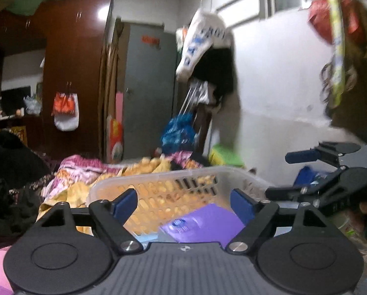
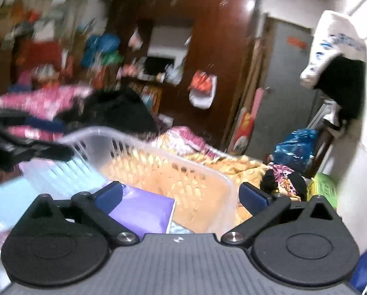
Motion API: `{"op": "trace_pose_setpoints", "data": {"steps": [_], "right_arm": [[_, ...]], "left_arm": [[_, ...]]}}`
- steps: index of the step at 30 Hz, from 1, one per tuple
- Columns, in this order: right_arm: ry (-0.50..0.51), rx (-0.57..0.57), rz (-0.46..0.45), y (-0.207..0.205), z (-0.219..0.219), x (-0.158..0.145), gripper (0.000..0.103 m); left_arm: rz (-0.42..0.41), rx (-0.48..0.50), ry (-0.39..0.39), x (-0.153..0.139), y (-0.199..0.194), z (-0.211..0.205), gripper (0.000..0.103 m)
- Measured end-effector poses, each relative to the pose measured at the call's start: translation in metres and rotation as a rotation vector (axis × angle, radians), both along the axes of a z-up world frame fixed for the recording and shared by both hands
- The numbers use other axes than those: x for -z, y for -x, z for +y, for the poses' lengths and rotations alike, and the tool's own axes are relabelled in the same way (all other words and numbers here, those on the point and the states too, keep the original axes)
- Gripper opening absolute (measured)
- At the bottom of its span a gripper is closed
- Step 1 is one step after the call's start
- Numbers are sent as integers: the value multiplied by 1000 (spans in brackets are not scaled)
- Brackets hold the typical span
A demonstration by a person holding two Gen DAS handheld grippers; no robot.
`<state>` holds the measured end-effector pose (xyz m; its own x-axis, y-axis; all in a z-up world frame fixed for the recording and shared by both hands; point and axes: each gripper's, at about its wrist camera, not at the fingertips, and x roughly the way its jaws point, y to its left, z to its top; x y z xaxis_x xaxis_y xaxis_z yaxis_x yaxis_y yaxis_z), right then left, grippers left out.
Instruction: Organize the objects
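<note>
above basket (image 1: 159, 179) rim, both claws spread, purple pack (image 1: 203, 223) between.

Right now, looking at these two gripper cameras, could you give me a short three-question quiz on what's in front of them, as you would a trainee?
1. True or false: the left gripper is clamped on the purple packet.
2. Multiple choice: the purple packet lies A) on the wardrobe, B) inside the clear plastic basket, C) hanging on the wall.
3. Fill in: the right gripper has its jaws ____ and holds nothing.

Key
1. False. Its jaws stand apart, with the packet lying beyond them.
2. B. Both views show it in the basket, beside something pale blue.
3. Open.
</note>
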<state>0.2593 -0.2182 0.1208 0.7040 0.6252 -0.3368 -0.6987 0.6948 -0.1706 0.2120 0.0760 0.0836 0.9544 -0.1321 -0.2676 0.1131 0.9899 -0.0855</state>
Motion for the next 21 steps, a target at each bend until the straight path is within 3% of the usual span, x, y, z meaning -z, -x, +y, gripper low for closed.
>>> {"op": "trace_pose_setpoints", "data": {"steps": [6, 9, 11, 14, 17, 21], "right_arm": [[-98, 53, 2, 81, -90, 42, 103], [-168, 103, 59, 109, -133, 76, 103], [-205, 113, 113, 112, -145, 90, 103], [-222, 136, 119, 119, -158, 109, 103], [-213, 139, 118, 113, -156, 113, 103], [-326, 109, 132, 110, -166, 106, 103]], "left_arm": [[-32, 0, -32, 34, 92, -25, 89], [-26, 29, -28, 60, 120, -38, 89], [-16, 49, -6, 73, 126, -43, 89], [-2, 90, 21, 83, 130, -54, 89], [-13, 132, 39, 88, 138, -72, 89], [-12, 188, -5, 98, 148, -111, 89]]}}
